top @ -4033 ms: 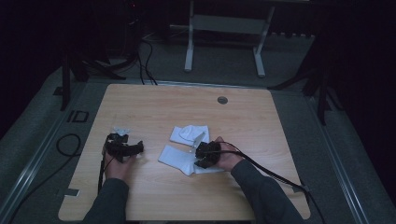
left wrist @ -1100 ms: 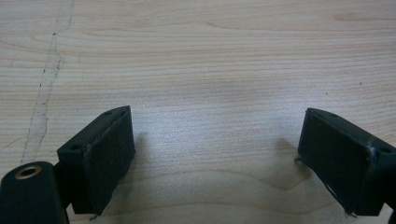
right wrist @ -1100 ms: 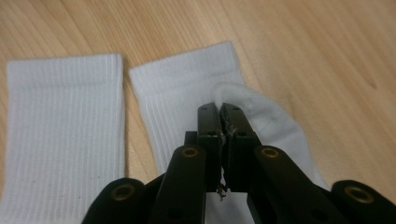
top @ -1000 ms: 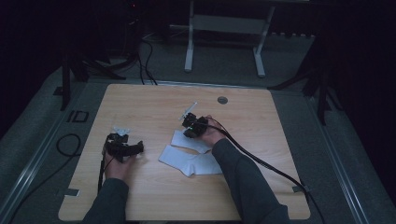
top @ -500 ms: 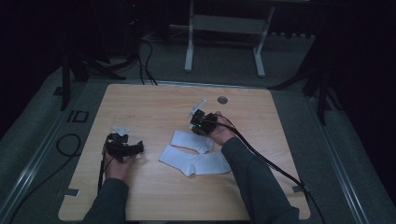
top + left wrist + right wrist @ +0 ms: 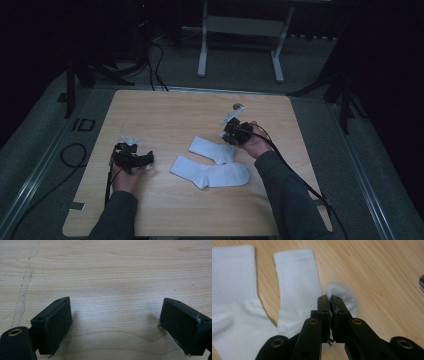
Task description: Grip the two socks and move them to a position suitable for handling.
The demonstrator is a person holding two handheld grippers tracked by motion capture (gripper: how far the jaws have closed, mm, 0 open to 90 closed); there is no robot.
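Resting on bare desk [image 6: 107, 270] at near left: left gripper [image 6: 131, 158], fingers [image 6: 58, 323] spread, empty. Centre: near sock [image 6: 210, 172] flat. Beyond it: far sock [image 6: 212, 149], unfolded and drawn flat in the last second, toe pinched by right gripper [image 6: 330, 306]. Likely next: pairing.

Two white socks [image 6: 212, 165] lie flat, side by side.
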